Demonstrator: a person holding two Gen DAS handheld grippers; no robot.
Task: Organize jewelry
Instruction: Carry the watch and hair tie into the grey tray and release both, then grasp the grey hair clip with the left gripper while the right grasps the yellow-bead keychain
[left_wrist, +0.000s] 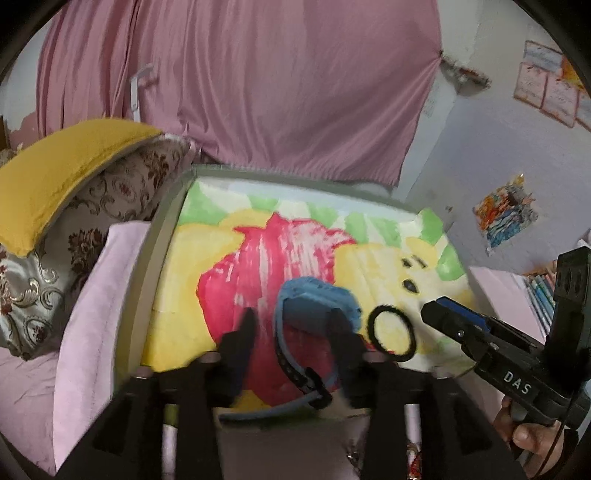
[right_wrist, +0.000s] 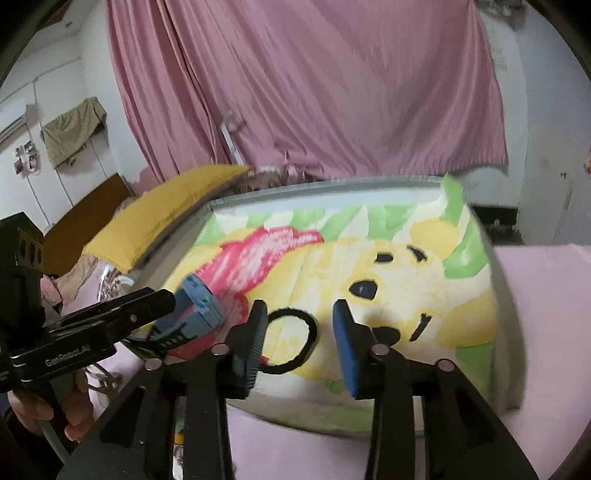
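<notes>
A blue watch (left_wrist: 314, 306) with a blue strap lies on a cartoon-bear board (left_wrist: 221, 258). My left gripper (left_wrist: 291, 325) is open, its fingers astride the watch; I cannot tell if they touch it. A black ring-shaped hair tie (left_wrist: 391, 332) lies just right of the watch. My right gripper (right_wrist: 299, 314) is open and empty above the hair tie (right_wrist: 295, 339), which lies near its left finger. The watch (right_wrist: 195, 306) shows at the tip of the left gripper (right_wrist: 162, 302) in the right wrist view. The right gripper (left_wrist: 432, 310) shows at the right of the left wrist view.
The board (right_wrist: 369, 258) rests on a pink bedsheet (left_wrist: 85, 332). A yellow pillow (left_wrist: 66, 170) on a floral cushion (left_wrist: 110, 206) lies at the left. A pink curtain (left_wrist: 258, 74) hangs behind. Books (left_wrist: 539, 295) stand at the far right.
</notes>
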